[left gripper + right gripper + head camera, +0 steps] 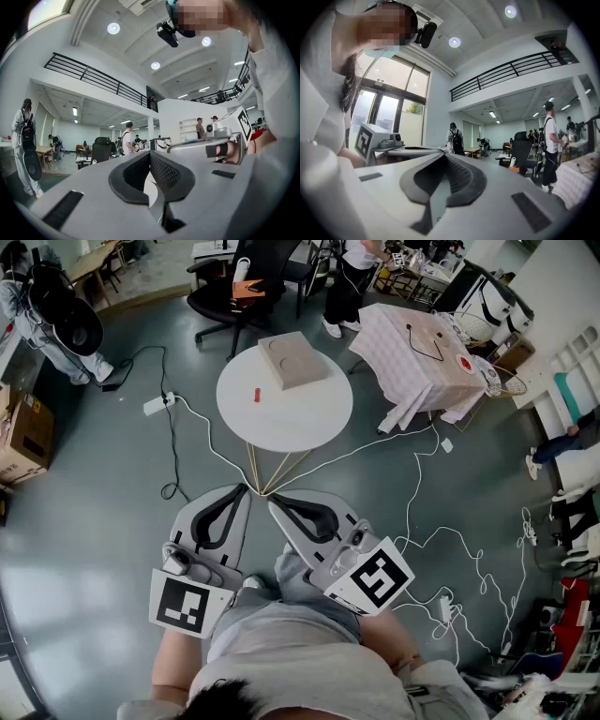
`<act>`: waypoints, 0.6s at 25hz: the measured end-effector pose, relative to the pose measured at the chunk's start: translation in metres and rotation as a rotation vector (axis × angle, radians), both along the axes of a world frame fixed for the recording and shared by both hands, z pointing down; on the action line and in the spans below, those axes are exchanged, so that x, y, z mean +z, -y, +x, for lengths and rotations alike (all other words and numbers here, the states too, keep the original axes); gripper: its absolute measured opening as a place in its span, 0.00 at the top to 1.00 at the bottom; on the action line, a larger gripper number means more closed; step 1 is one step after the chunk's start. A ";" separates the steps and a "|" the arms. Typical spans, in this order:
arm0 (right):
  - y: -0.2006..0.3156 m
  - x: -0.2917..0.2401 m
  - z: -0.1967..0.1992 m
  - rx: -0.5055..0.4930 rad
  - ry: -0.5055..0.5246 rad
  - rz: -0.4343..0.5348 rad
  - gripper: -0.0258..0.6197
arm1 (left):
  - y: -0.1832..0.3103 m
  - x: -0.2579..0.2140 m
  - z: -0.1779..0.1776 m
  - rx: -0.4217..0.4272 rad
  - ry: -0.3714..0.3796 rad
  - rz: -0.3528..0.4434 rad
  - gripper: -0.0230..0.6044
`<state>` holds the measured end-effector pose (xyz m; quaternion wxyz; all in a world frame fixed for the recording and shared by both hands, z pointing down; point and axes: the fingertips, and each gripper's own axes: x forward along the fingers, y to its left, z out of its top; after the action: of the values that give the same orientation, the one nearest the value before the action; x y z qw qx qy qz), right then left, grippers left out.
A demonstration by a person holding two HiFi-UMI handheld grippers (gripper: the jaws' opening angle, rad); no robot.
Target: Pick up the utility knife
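Note:
The utility knife (255,395), small and red, lies on the left part of a round white table (309,418) ahead of me. Both grippers are held low near my body, well short of the table. My left gripper (245,489) is shut with nothing in it, and so is my right gripper (272,505). In the left gripper view the left gripper (150,153) has its jaws pressed together and points level across the room. The right gripper (443,156) looks the same in its own view. The knife is in neither gripper view.
A beige box (292,359) sits on the table's far side. White cables (427,540) and a power strip (156,404) trail over the grey floor. A black office chair (239,287), a cloth-covered table (422,357) and a cardboard box (23,437) stand around; people stand farther off.

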<state>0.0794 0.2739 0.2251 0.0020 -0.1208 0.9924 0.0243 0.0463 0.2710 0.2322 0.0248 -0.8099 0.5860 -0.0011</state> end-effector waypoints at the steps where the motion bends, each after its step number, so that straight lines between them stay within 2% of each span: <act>1: -0.003 0.000 -0.002 0.001 0.003 0.001 0.95 | -0.002 0.000 -0.002 0.001 -0.001 0.001 0.95; 15: -0.033 -0.002 -0.028 -0.025 -0.012 0.019 0.95 | -0.031 -0.002 -0.024 -0.017 -0.006 0.023 0.95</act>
<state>0.0518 0.3072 0.2231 -0.0027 -0.1081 0.9935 0.0344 0.0221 0.3020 0.2299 0.0322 -0.8044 0.5931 0.0076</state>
